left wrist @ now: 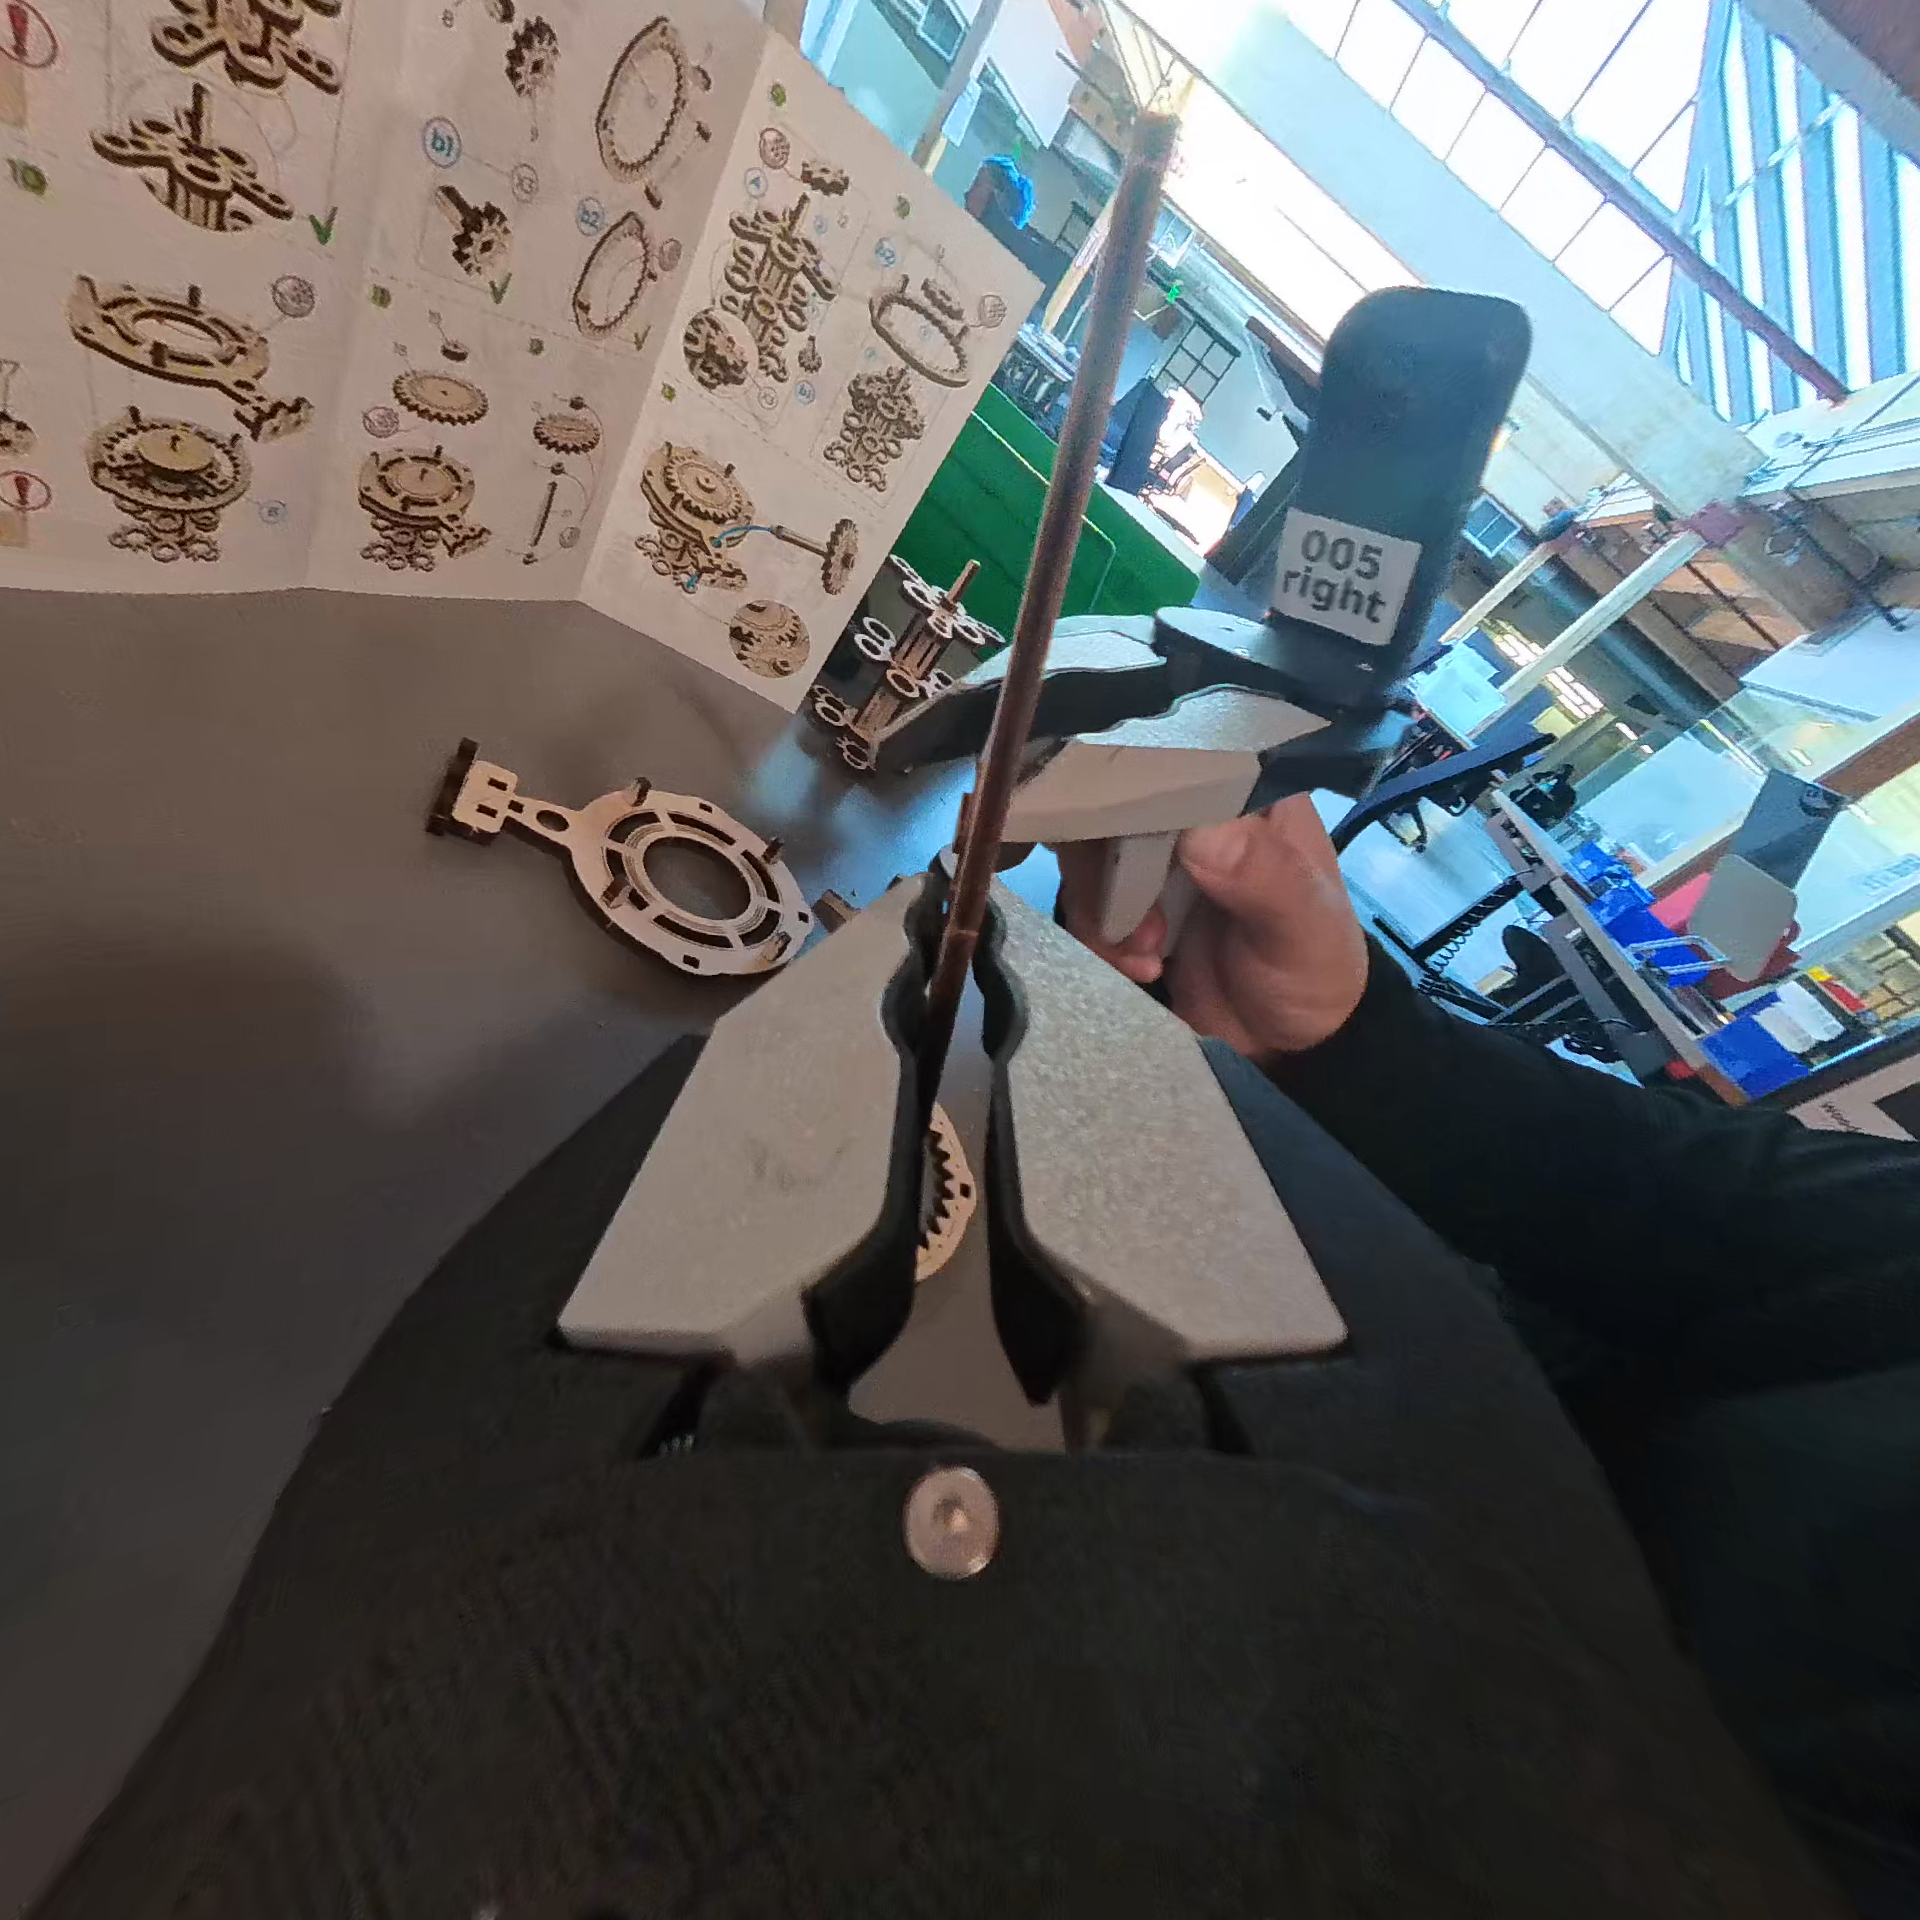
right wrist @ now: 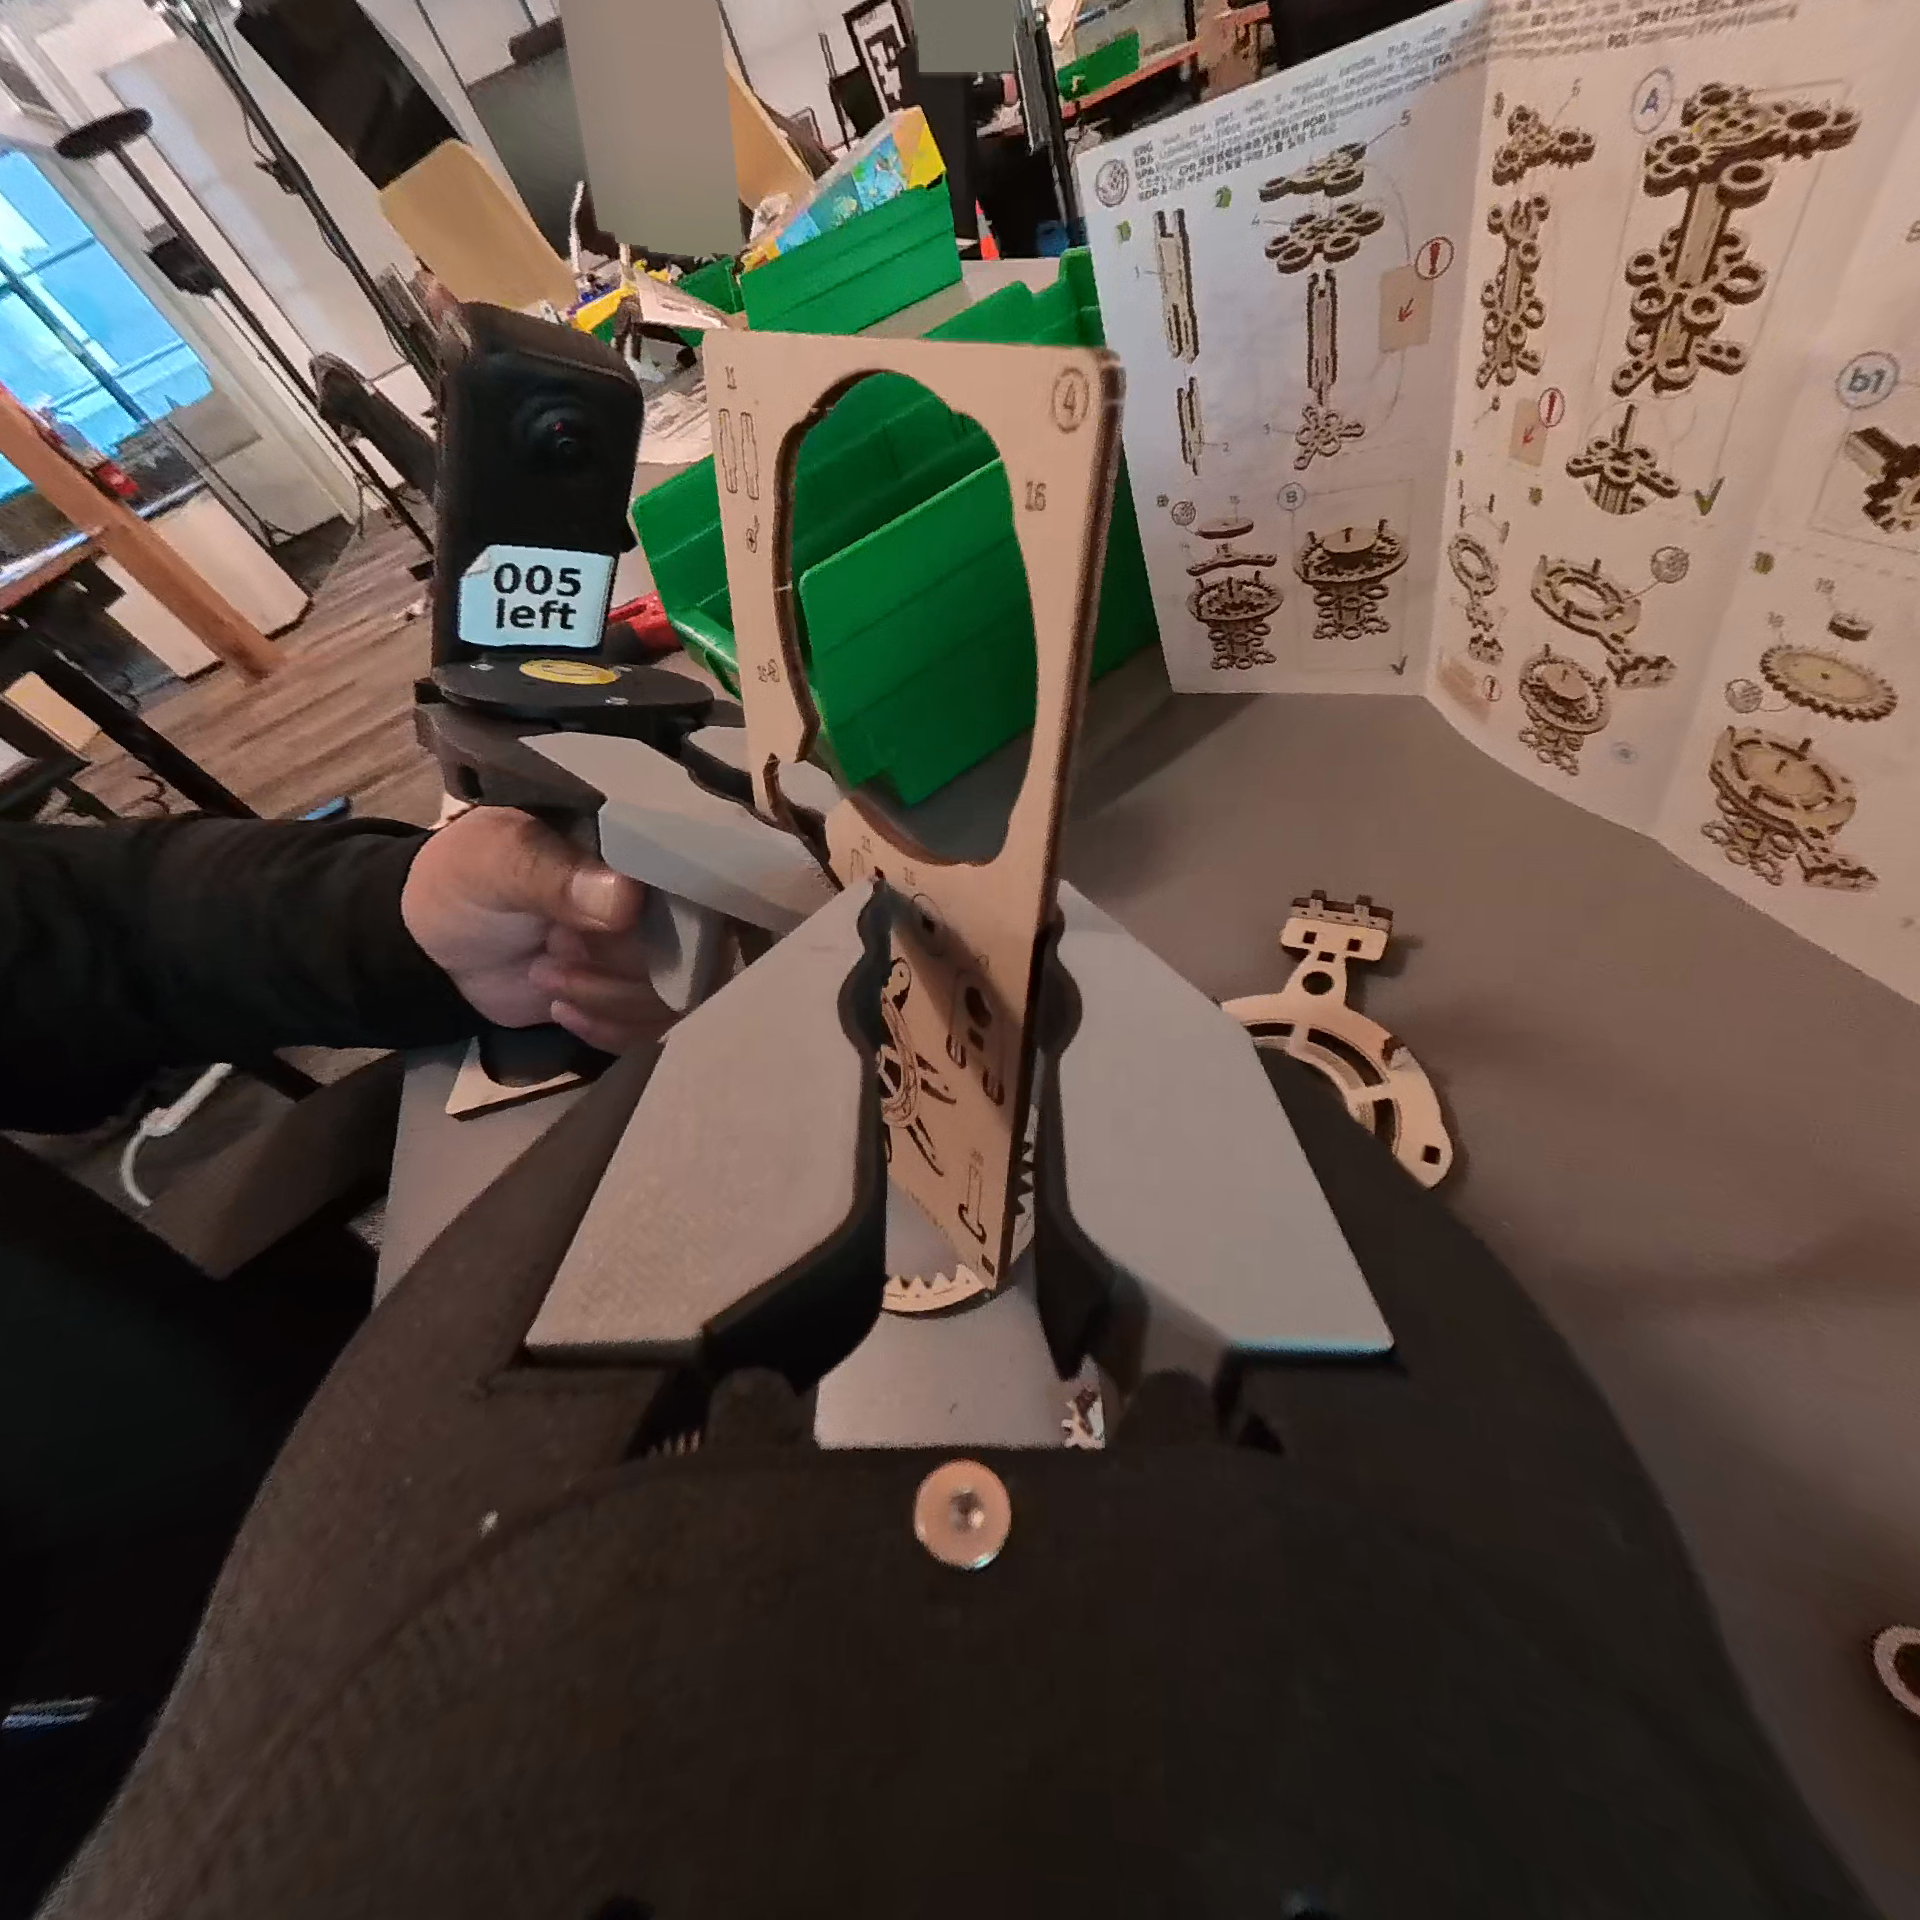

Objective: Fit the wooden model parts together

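Between both sets of tongs stands the plywood sheet point(right wrist: 1060, 582), upright, long axis vertical, seen edge-on as a thin dark line from the left wrist view point(left wrist: 1049, 540). Left gripper point(left wrist: 951, 914) is clamped on the sheet's lower part, faces pinched flat. Right gripper point(right wrist: 956, 935) reaches the same sheet from the other side, jaws narrowed around its lower edge; contact looks likely but I cannot tell if it's actually pinching. Both hands are equally near, so the coming move turns on the sheet's plane: push across it, not along it, to pop a part free. A large oval cutout is already gone; small pieces remain in the lower section. A toothed ring point(right wrist: 935, 1288) lies below, between the right fingers.

Ring plate point(left wrist: 665, 873) with its tabbed arm lies flat on the grey tabletop point(left wrist: 260, 831), just ahead-left of the left gripper. Column sub-assembly point(left wrist: 914, 655) lies further back near the instruction sheet point(left wrist: 416, 312), which stands folded. Green bins point(right wrist: 894, 582) behind; open workshop beyond.
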`<state>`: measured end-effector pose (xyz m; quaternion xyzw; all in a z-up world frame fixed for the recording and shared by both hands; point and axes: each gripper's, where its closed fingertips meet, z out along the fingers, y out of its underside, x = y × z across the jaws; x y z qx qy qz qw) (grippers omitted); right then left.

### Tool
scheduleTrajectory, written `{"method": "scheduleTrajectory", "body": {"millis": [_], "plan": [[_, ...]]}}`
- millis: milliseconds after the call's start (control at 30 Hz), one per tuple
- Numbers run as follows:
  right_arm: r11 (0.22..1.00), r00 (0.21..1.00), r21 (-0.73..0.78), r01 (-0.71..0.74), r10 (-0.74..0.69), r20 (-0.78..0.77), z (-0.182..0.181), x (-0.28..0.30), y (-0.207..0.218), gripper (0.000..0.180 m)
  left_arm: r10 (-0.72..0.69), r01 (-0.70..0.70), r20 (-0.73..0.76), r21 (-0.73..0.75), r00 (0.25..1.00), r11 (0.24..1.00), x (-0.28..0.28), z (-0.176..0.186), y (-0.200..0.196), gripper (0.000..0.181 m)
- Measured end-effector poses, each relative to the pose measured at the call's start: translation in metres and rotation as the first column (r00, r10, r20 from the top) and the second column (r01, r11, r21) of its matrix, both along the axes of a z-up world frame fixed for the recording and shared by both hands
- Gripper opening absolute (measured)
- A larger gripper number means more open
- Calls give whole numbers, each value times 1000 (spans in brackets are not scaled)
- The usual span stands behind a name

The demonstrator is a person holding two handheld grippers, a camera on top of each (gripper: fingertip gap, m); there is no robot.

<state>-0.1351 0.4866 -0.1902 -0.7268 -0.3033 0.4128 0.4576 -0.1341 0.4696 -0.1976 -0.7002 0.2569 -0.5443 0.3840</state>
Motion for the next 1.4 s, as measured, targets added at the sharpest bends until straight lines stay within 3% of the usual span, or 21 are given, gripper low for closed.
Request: {"method": "scheduleTrajectory", "body": {"millis": [433,833,967,1233,1400], "plan": [[994,994,-44,-97,95,-47,2,-2,-7,27,-24,25,20,-21,1000,999,0,1,-3,0],[998,997,9,-57,57,46,-3,-2,-3,25,-13,13,10,-25,1000,1000,-1,-1,-2,0],[999,998,-23,-27,28,50,-4,-2,0,26,60,-52,-79,102,995,993,-2,-1,0,0],[998,993,1,59,-59,104,-5,-4,3,25,87,-78,-88,91,992,993,-4,-3,4,0],[999,996,-13,44,-43,82,-4,-4,2,25,91,-82,-88,105,992,991,-3,-2,3,0]]}}
